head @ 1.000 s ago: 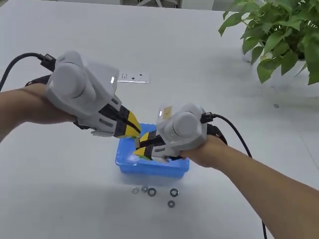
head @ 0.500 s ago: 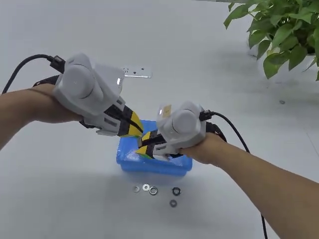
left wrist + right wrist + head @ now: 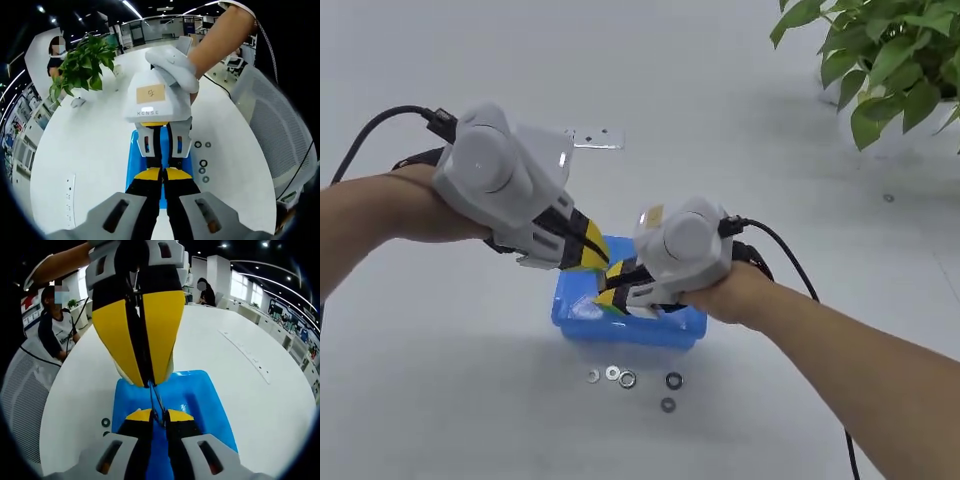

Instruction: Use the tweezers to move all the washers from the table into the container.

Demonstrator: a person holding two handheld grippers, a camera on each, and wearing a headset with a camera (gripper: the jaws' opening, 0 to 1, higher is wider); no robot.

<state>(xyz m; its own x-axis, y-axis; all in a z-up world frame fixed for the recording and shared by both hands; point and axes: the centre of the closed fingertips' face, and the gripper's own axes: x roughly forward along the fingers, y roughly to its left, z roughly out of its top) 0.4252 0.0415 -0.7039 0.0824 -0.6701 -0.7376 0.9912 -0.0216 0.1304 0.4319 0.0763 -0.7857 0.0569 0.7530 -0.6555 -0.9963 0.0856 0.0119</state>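
Both grippers meet tip to tip above the blue container (image 3: 638, 327). My left gripper (image 3: 601, 264) comes in from the left with its yellow jaws pressed together. The right gripper (image 3: 611, 297) faces it from the right. In the right gripper view thin metal tweezers (image 3: 155, 401) run from the left gripper's shut jaws down into the right gripper (image 3: 159, 416), whose jaws close on them. Several washers (image 3: 627, 380) lie on the white table just in front of the container, and also beside it in the left gripper view (image 3: 203, 163). I cannot see into the container.
A small metal plate (image 3: 596, 138) lies on the table behind the grippers. A potted plant (image 3: 890, 60) stands at the far right. Cables trail from both grippers. An office chair (image 3: 272, 120) stands by the table edge, and people sit in the background.
The head camera has shifted a little. The two grippers stay together over the container, slightly lower, and the washers have not moved.
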